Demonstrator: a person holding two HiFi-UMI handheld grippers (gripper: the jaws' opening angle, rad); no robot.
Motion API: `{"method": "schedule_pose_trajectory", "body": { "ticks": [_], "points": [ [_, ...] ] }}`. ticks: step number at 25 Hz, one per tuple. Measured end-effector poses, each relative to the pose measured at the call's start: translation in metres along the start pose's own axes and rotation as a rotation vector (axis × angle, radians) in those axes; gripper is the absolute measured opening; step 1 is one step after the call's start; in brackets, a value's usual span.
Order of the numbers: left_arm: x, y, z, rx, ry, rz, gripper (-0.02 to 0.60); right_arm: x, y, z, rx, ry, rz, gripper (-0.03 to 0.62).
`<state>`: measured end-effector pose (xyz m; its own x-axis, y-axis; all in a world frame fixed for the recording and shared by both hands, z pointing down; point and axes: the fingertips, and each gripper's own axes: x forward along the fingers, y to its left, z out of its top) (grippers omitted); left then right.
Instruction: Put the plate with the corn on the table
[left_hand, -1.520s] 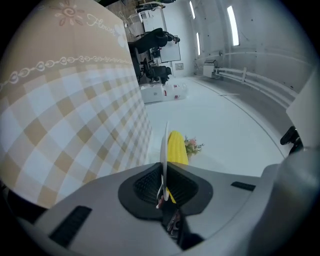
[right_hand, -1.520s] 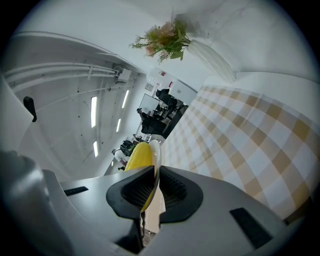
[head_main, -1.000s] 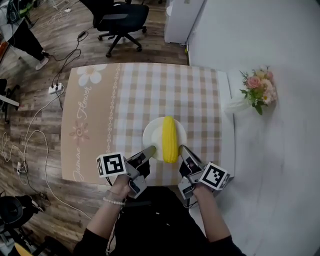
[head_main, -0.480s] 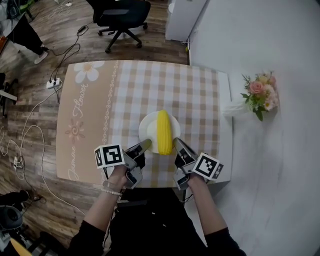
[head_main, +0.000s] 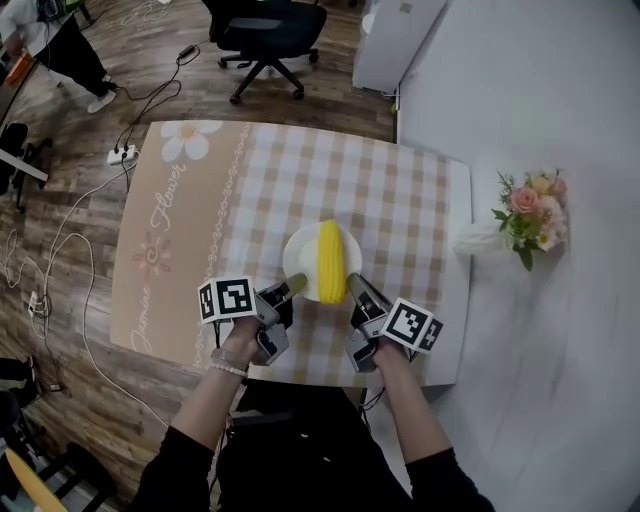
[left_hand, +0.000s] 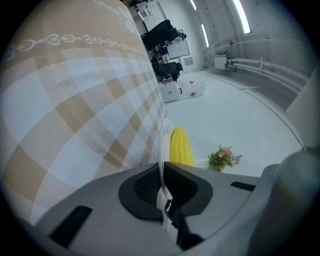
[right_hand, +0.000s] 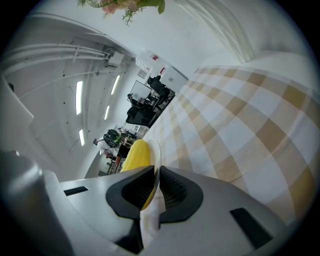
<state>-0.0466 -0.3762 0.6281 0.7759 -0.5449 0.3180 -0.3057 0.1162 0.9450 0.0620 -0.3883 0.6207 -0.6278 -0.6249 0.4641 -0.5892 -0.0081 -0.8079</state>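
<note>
A white plate (head_main: 300, 262) carries a yellow corn cob (head_main: 331, 260) over the checked part of the table's cloth (head_main: 390, 210), near the front edge. My left gripper (head_main: 297, 284) is shut on the plate's near-left rim and my right gripper (head_main: 356, 284) on its near-right rim. In the left gripper view the thin rim (left_hand: 164, 145) runs edge-on between the dark pads (left_hand: 145, 186), with the corn (left_hand: 181, 147) beyond. The right gripper view shows the rim (right_hand: 156, 150) pinched the same way, corn (right_hand: 134, 155) to its left. Whether the plate touches the cloth I cannot tell.
A vase of pink flowers (head_main: 530, 210) stands on the white surface right of the table. A black office chair (head_main: 262, 40) and a white cabinet (head_main: 400, 40) are beyond the far edge. Cables and a power strip (head_main: 122, 154) lie on the wooden floor at left.
Both grippers keep their hold on the plate's rim. The plate with the corn has moved a little farther in over the table, and the head view has shifted.
</note>
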Motion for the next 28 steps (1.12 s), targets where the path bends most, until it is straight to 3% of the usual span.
{"method": "schedule_pose_trajectory", "body": {
  "ticks": [11,28],
  "points": [
    [0.019,0.019,0.005,-0.019,-0.004,0.056,0.026,0.018,-0.025,0.005,-0.067,0.076,-0.066,0.074],
    [0.026,0.031,0.003,-0.055,0.015,0.111,0.026,0.027,-0.041,0.003,0.002,0.128,-0.108,0.074]
  ]
}}
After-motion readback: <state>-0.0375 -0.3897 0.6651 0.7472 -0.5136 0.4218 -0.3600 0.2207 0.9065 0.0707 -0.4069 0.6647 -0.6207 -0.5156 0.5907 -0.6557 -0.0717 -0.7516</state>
